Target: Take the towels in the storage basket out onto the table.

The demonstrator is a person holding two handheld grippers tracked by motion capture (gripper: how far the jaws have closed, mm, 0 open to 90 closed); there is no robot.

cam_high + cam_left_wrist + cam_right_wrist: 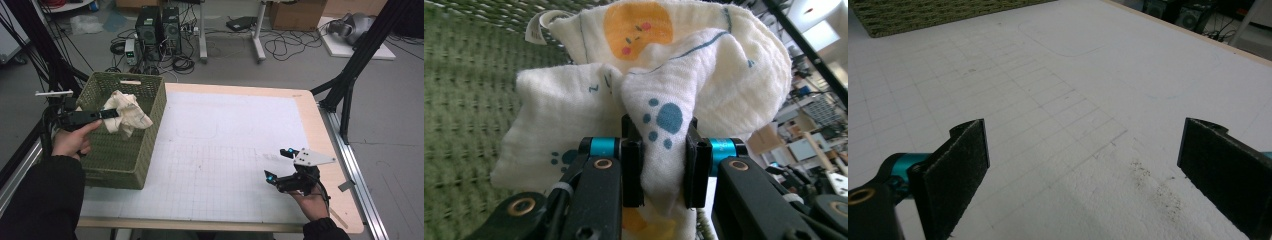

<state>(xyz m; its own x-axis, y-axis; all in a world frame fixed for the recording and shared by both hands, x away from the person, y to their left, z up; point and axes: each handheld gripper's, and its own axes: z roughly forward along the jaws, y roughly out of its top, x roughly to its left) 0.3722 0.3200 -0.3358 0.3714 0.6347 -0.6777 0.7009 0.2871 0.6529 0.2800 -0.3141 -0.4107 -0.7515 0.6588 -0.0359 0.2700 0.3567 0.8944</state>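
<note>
Clearly the printed cloth (664, 100) is the thing being worked: a soft white muslin square with blue paw prints and an orange face, bunched into a loose bundle. A fold of it runs down between the jaws of the left gripper (664, 165), which are pressed in on it from both sides. In the high view the cloth (125, 112) hangs from the tip of the left gripper (107, 114), just ahead of it and over the open top of the green woven basket (150, 130), whose far wall stands beyond the bundle.

My reading is that the cloth is being put into, or taken out of, that basket; I cannot tell which. Either way, the pinch holds one fold, so the rest dangles freely below the jaws. Keeping the grip firm and moving straight up or down should stop loose corners catching on the rim.

Well apart, the right gripper (280, 165) rests low over the white gridded table (1063, 65) with its jaws spread wide and nothing between them.
</note>
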